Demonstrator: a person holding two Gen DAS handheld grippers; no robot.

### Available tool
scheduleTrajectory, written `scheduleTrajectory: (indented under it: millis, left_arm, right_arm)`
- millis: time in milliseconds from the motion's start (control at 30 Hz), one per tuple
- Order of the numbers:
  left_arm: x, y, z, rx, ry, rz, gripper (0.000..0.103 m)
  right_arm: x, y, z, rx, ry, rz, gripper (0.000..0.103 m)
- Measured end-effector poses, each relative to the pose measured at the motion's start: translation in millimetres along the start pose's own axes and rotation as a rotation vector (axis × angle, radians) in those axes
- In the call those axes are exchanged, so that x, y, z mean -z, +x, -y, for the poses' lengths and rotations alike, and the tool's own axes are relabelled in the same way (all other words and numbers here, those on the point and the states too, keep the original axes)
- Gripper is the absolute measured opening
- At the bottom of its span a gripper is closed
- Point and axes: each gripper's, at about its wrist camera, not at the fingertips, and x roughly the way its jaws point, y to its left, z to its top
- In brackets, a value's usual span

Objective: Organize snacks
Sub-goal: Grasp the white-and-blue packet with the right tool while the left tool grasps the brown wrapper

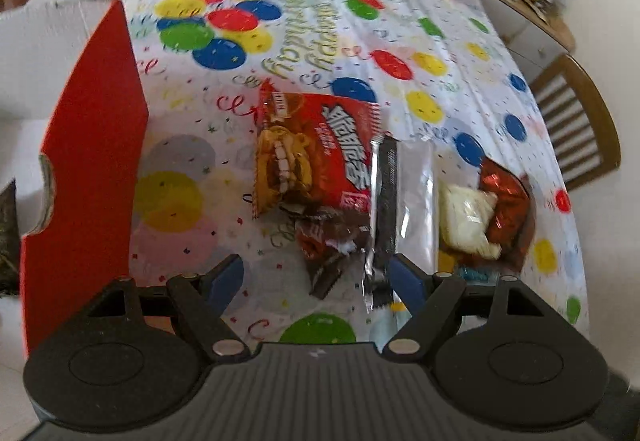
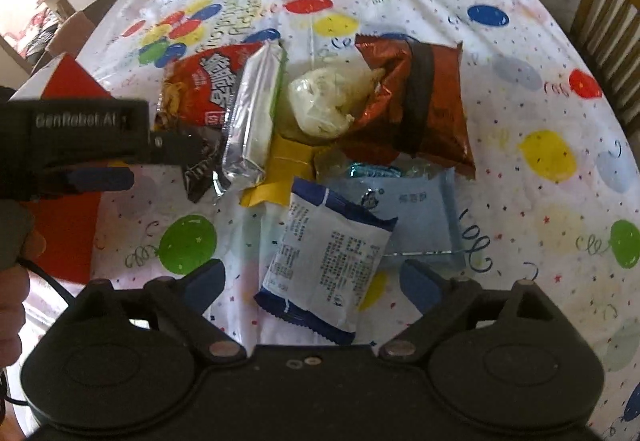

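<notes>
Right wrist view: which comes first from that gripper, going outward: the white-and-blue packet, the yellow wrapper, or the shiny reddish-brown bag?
From the right gripper:
1. White-and-blue packet, lying between the open fingers.
2. Yellow wrapper, farther out, slightly left.
3. Reddish-brown bag, farthest, up and to the right.

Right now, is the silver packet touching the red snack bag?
Touching. In the right wrist view the silver packet lies over the edge of the red snack bag, with no tablecloth showing between them.
</notes>
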Motion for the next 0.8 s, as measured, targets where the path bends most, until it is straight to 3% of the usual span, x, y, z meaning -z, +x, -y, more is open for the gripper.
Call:
scheduleTrajectory:
  millis: [200, 367, 433, 567, 733, 800]
  left_arm:
    - [-13, 15, -6, 0.019, -0.096, -0.032, 0.079]
    - [-17, 25, -6, 0.007, -0.113, -0.043, 0.075]
    - [-19, 26, -6, 0.014, -0.114, -0.043, 0.069]
    - [-19, 26, -5, -0.006, -0.103, -0.038, 0.060]
    - [-15, 25, -2, -0.021, -0.067, -0.035, 0.036]
    - [-12, 23, -2, -0.018, -0.057, -0.028, 0.035]
  right_arm:
    - [-4, 8, -4, 0.016, 0.033, -0.025, 0.087]
    - [-6, 13, -9, 0.043, 0.030, -0.045, 0.079]
    - [-6, 13, -10, 0.056, 0.027, -0.041, 0.076]
    - [-5, 11, -12, 0.089, 0.012, -0.032, 0.062]
    - [-4, 9, -11, 0.096, 0.007, -0.020, 0.052]
    - [-4, 8, -9, 0.096, 0.012, -0.018, 0.050]
